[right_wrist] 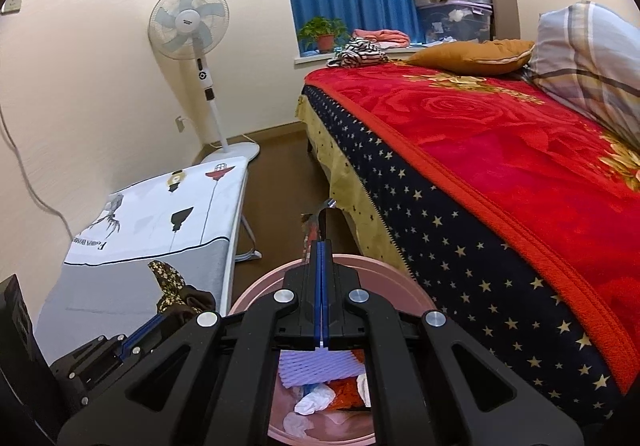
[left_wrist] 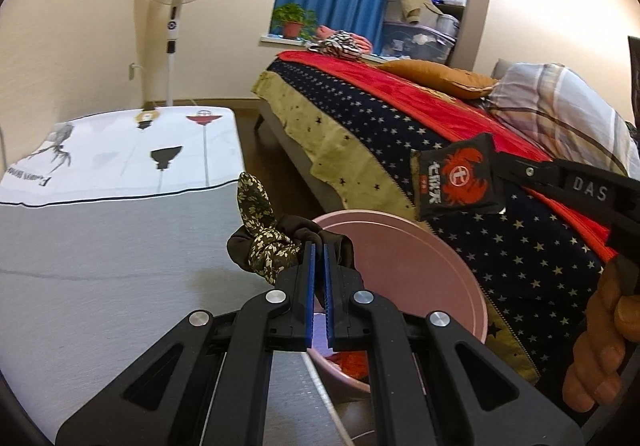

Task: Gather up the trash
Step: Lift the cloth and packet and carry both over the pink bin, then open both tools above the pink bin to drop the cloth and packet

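Observation:
My left gripper (left_wrist: 319,246) is shut on a brown scrunchie with a floral bow (left_wrist: 269,238), held at the near left rim of the pink trash bin (left_wrist: 400,246). The scrunchie also shows in the right wrist view (right_wrist: 176,290). My right gripper (right_wrist: 322,246) is shut on a black and red snack wrapper (left_wrist: 456,176), seen edge-on in its own view (right_wrist: 318,222), held above the bin (right_wrist: 256,290). Inside the bin lie white foam, tissues and orange scraps (right_wrist: 320,394).
A bed with a red blanket (right_wrist: 500,150) and star-patterned cover runs along the right. A cloth-covered table (left_wrist: 100,206) stands at the left. A standing fan (right_wrist: 188,26) is by the far wall. Brown floor lies between table and bed.

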`<action>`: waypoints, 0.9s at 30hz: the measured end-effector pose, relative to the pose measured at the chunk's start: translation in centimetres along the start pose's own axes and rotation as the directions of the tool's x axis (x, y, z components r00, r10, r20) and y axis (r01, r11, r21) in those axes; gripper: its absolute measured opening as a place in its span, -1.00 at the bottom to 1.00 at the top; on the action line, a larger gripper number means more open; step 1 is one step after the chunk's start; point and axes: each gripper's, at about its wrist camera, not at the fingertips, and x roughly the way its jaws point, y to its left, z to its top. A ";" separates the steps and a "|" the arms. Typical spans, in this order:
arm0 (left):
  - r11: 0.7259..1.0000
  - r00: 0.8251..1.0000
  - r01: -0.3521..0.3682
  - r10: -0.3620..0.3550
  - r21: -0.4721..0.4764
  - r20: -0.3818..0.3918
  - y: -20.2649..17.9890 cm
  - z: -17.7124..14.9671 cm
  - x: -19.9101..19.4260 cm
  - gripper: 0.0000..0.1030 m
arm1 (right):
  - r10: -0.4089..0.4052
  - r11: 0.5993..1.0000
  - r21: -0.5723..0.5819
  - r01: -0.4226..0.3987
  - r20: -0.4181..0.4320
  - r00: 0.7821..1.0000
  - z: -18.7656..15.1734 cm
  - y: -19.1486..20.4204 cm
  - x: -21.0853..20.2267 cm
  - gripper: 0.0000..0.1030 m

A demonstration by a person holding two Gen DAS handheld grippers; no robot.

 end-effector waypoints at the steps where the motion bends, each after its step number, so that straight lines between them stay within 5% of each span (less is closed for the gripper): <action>1: 1.000 1.000 0.005 -0.005 0.003 -0.002 -0.1 0.0 0.1 -0.92 | -0.003 1.000 0.001 0.003 -0.002 1.000 0.0 -0.1 0.1 -1.00; 14: 0.995 0.993 0.097 -0.095 0.020 -0.069 -1.7 -0.5 2.1 -0.90 | -0.047 0.999 0.024 0.047 -0.024 0.999 0.0 -0.9 0.5 -0.94; 19: 0.997 0.993 0.082 -0.081 0.010 -0.091 -1.6 -0.7 2.6 -0.46 | -0.079 0.996 0.038 0.080 -0.040 0.996 -0.2 -1.3 0.8 -0.11; 23: 0.998 0.995 0.055 -0.054 0.011 -0.079 -1.2 -0.5 2.0 -0.40 | -0.089 0.995 0.034 0.090 -0.024 0.996 -0.2 -1.3 0.4 0.09; 27: 1.000 0.998 0.003 -0.002 0.019 -0.061 -0.4 -0.5 0.7 -0.05 | -0.074 0.997 0.021 0.074 -0.007 0.997 -0.1 -0.7 -0.2 0.46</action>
